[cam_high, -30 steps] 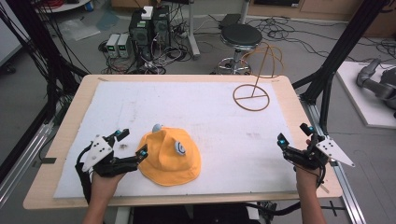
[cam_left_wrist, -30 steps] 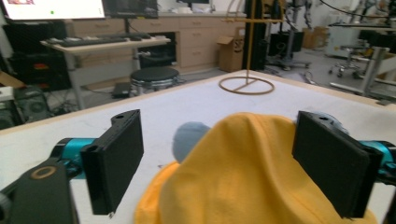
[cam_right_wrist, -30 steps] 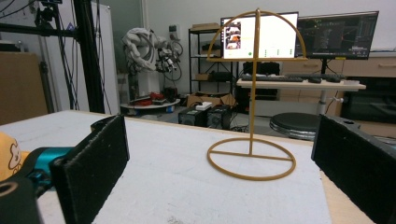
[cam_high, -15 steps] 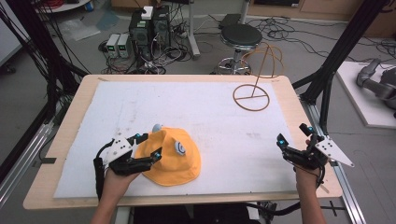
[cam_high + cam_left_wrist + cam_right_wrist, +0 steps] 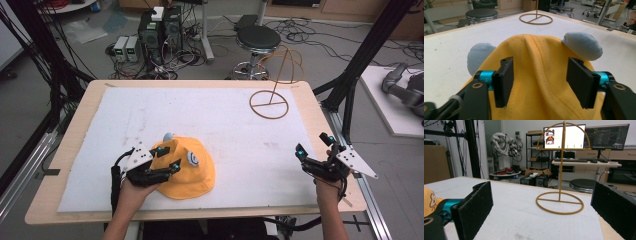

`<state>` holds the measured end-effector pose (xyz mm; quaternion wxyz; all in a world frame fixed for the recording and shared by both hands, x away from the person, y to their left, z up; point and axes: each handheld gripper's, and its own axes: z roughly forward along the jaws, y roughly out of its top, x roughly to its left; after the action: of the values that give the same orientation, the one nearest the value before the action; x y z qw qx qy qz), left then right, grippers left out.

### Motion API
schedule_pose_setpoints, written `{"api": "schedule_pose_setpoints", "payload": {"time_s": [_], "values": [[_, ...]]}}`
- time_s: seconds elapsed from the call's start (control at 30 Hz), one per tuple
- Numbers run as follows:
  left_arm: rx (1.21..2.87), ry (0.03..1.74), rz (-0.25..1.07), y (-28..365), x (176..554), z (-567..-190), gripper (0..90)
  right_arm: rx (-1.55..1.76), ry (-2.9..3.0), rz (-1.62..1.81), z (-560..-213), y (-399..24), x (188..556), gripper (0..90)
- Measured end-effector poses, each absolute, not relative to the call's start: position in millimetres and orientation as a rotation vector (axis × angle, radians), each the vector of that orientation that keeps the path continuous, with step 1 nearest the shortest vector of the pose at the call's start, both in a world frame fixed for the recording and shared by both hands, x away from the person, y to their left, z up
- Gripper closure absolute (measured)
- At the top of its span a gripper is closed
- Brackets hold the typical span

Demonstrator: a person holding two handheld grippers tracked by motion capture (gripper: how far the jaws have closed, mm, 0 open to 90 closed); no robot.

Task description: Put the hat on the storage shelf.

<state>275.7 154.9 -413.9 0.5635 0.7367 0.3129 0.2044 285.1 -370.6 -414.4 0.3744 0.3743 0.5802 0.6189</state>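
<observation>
The left tongs have slid over the yellow hat, their jaws closing around its fabric.

The left gripper covers the near-left part of the yellow fabric hat. In the left gripper view the picture's lower edge crops the hat's brim, and the top edge cuts off the gold wire stand.

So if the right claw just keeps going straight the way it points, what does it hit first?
Probably the gold wire stand. In the right gripper view it sits upright on the white mat, framed between the open jaws of the right claw, with bare mat before it. How far off it is, I can't judge.
</observation>
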Motion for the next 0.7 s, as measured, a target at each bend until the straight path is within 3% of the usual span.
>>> {"api": "schedule_pose_setpoints", "payload": {"time_s": [0.33, 0.37, 0.4, 0.47, 0.7], "values": [[1.764, 0.759, 0.416, 150.9, 280.0, -418.5, 59.1, 0.963, 1.486, 1.596, -414.6, -369.4, 285.0, 3.7], [1.766, 0.758, 0.409, 150.7, 280.4, -419.0, 65.8, 0.955, 1.487, 1.595, -414.7, -369.4, 285.5, 3.7], [1.766, 0.761, 0.405, 150.2, 280.7, -419.7, 65.8, 0.955, 1.487, 1.595, -414.7, -369.4, 285.5, 3.7], [1.765, 0.761, 0.403, 151.0, 280.6, -419.9, 83.6, 0.96, 1.49, 1.592, -414.8, -369.0, 285.4, 3.7], [1.742, 0.747, 0.394, 153.8, 279.2, -418.7, 88.0, 0.951, 1.499, 1.591, -415.4, -367.4, 286.2, 3.7]]}}
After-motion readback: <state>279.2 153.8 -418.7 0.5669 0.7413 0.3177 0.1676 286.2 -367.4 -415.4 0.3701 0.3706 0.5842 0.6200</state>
